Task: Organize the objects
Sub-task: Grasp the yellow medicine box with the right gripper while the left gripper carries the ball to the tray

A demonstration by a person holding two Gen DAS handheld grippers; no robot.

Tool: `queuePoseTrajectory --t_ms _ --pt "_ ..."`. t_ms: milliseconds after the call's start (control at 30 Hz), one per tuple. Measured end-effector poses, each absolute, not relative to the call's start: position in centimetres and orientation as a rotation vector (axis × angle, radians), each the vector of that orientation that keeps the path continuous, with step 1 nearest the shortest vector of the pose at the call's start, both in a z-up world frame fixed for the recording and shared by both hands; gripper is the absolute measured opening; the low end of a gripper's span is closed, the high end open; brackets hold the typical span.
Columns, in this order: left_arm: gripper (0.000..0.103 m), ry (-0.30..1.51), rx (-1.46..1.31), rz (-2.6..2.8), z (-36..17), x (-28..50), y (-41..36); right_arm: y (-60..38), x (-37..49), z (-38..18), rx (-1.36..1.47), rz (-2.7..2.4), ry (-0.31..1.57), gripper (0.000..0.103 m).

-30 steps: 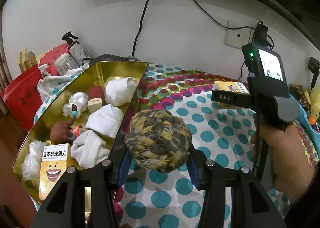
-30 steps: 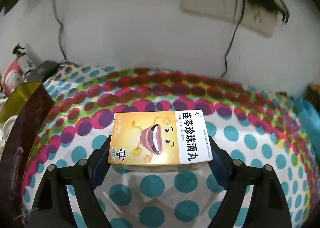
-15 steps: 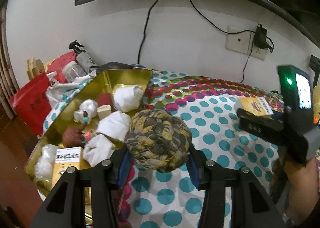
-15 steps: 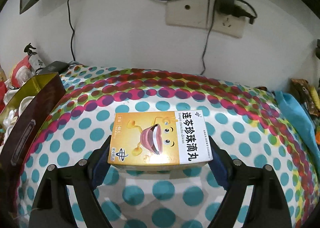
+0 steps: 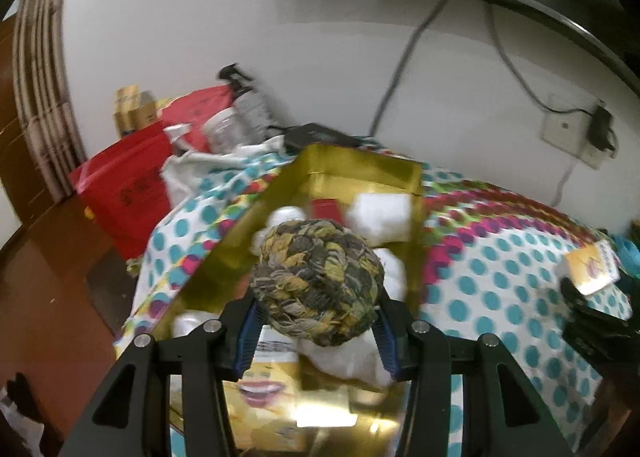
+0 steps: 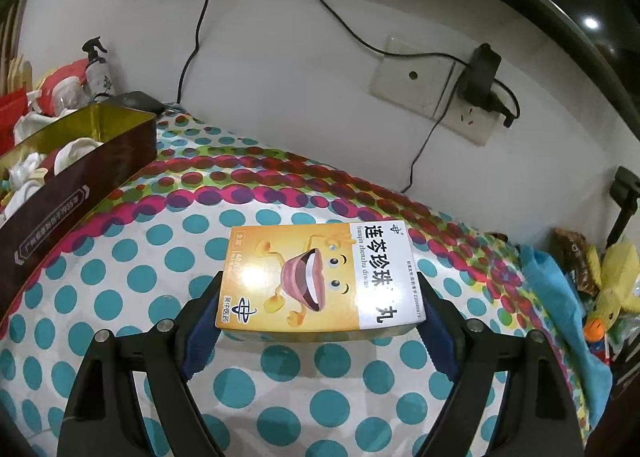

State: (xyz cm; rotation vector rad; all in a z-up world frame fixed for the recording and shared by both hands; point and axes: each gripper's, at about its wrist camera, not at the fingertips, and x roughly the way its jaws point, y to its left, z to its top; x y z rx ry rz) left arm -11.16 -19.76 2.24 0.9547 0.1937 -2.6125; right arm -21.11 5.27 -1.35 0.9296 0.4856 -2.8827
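Note:
My left gripper is shut on a woven yellow-and-grey rope ball and holds it above the open gold tin box. The tin holds several white wrapped bundles and an orange medicine box. My right gripper is shut on a second orange medicine box with a cartoon mouth, held above the polka-dot cloth. That box also shows at the right edge of the left wrist view. The tin shows at the left of the right wrist view.
Red bags, a spray bottle and a jar stand behind the tin by the wall. A wall socket with a charger and cables hang above the table. A blue cloth and a yellow duck toy lie at the right.
My left gripper has swung left with the rope ball, from beside the tin to over it. My right gripper has pulled back and up with the medicine box.

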Motion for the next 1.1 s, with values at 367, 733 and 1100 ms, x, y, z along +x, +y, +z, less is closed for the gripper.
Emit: queuePoseTrajectory --t_ms 367,733,1100 --pt "0.049 0.204 0.973 -2.548 1.1 -11.2 -22.4 5.3 -21.3 -1.7 0.962 -2.881 0.485 0.085" --pt "0.050 0.210 0.984 -2.541 0.7 -11.3 -23.1 5.2 -21.3 -1.7 0.960 -2.875 0.477 0.085" --pt "0.084 0.136 0.903 -2.564 1.9 -11.1 -22.3 5.2 -21.2 -1.7 0.961 -2.872 0.481 0.085"
